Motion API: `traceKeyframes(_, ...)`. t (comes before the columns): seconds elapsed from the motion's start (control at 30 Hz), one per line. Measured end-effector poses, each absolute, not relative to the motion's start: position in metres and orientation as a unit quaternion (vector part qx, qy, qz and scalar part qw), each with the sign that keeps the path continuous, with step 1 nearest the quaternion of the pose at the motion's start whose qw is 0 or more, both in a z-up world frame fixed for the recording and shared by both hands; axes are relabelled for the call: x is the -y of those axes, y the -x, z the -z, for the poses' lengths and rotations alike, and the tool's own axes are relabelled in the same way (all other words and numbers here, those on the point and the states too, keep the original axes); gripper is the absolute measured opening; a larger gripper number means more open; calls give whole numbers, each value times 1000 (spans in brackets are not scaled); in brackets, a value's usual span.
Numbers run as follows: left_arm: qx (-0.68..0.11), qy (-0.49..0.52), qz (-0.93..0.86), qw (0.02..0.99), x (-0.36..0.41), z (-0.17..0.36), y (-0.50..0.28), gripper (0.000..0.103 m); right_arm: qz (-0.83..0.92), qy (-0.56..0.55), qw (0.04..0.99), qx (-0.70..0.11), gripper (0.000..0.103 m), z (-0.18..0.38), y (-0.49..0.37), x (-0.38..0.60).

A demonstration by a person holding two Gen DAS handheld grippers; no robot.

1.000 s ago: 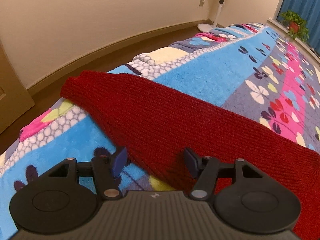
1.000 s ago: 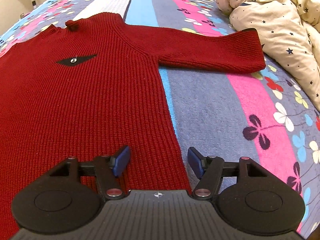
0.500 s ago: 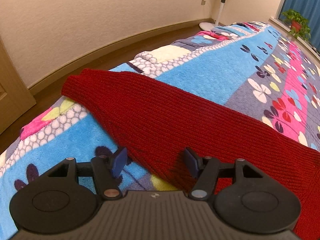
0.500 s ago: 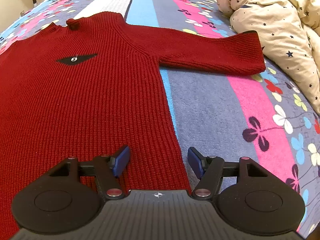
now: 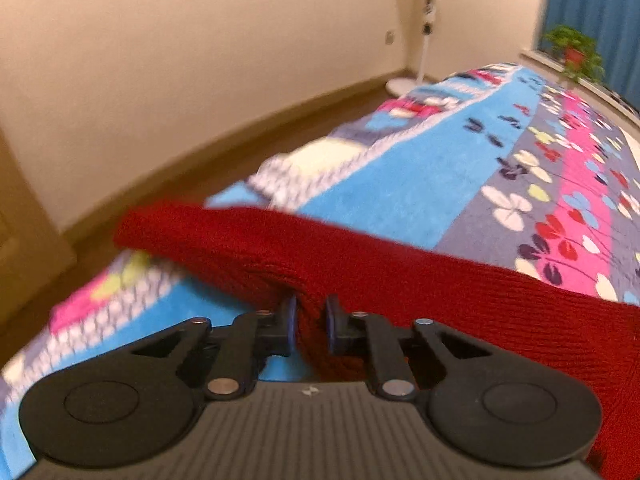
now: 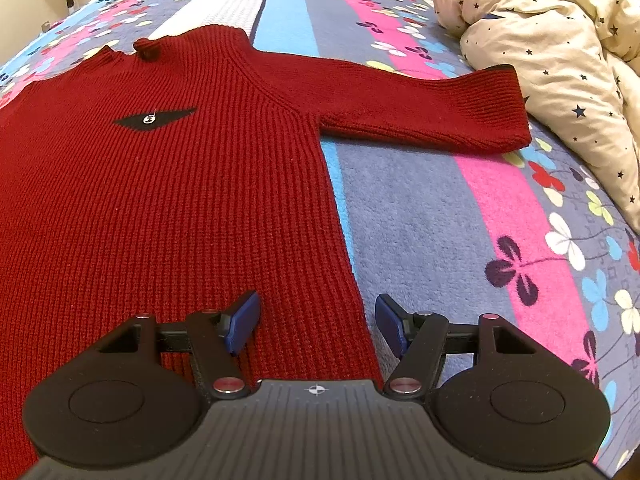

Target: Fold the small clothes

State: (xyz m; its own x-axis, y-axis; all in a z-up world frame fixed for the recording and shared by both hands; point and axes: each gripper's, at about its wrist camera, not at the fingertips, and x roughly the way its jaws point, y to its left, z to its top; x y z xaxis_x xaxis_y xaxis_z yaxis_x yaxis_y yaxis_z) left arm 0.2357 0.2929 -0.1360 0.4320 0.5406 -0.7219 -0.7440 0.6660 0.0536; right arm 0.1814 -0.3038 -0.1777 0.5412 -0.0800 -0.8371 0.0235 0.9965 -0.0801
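Left gripper pinching, right gripper spread

The left gripper (image 5: 311,326) pointed steeply downward, its jaws closing, the blue pads (image 5: 292,322) drawn nearly together and pressing a raised fold of the red sweater (image 5: 400,280) between them. The right gripper (image 6: 316,320) also tilted down, its jaws standing wide apart, the two blue pads (image 6: 244,320) angled outward and straddling the sweater's side edge without pressing on it.

No words or numbers can be read. The sweater (image 6: 168,208) bears a black patch (image 6: 154,119) with a small white emblem, too small to make out.
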Motion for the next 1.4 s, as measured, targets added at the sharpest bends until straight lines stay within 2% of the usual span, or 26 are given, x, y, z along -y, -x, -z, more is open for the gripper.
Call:
traceKeyframes(0.17,-300,3,-331,895,-223,109,-247,13,32,34,878,-477,66,178,-181,302)
traceKeyframes(0.27,-237,-92,-193,948,-147,95,-242,14,35,32,878,-476,66,178,-181,301)
traceKeyframes(0.33,-230,-139,-42,962,-95,97,-234,18,37,33,879,-475,66,178,-180,301)
traceKeyframes(0.4,-260,-145,95,950,-61,102,-225,37,39,35,879,-474,66,178,-180,300)
traceKeyframes(0.5,-265,-114,127,949,-57,99,-222,48,42,39,882,-468,66,176,-178,298)
traceKeyframes(0.57,-280,-60,105,952,-78,96,-233,49,44,47,889,-453,64,172,-176,294)
traceKeyframes(0.6,-290,-31,80,953,-95,97,-241,49,42,55,895,-441,61,169,-174,291)
traceKeyframes(0.67,-304,3,25,952,-122,99,-252,49,24,82,909,-409,44,162,-169,279)
traceKeyframes(0.7,-314,13,-5,949,-135,101,-257,49,12,89,914,-395,30,157,-166,274)
traceKeyframes(0.73,-325,21,-34,945,-148,102,-265,49,-4,86,921,-379,27,151,-164,267)
traceKeyframes(0.87,-348,84,-115,926,-198,103,-277,49,-83,-3,936,-343,27,130,-172,240)
traceKeyframes(0.9,-348,98,-124,924,-208,101,-279,49,-98,-26,935,-339,29,128,-180,231)
traceKeyframes(1.03,-347,113,-137,921,-229,99,-278,49,-106,-102,927,-346,54,138,-223,198)
traceKeyframes(1.13,-350,114,-140,919,-234,100,-278,49,-95,-152,910,-375,59,156,-260,181)
traceKeyframes(1.23,-353,121,-141,917,-230,100,-274,49,-53,-162,895,-413,59,177,-286,163)
traceKeyframes(1.27,-354,123,-138,917,-227,101,-276,49,-35,-151,900,-408,56,178,-290,156)
traceKeyframes(1.3,-354,123,-134,917,-223,102,-277,49,-29,-137,904,-404,35,176,-292,148)
traceKeyframes(1.33,-353,121,-131,918,-221,102,-278,49,-36,-127,907,-400,7,172,-295,141)
traceKeyframes(1.37,-350,119,-131,920,-220,101,-278,49,-36,-117,912,-392,2,166,-297,139)
traceKeyframes(1.4,-347,116,-130,922,-219,101,-279,49,-46,-117,918,-376,1,158,-302,143)
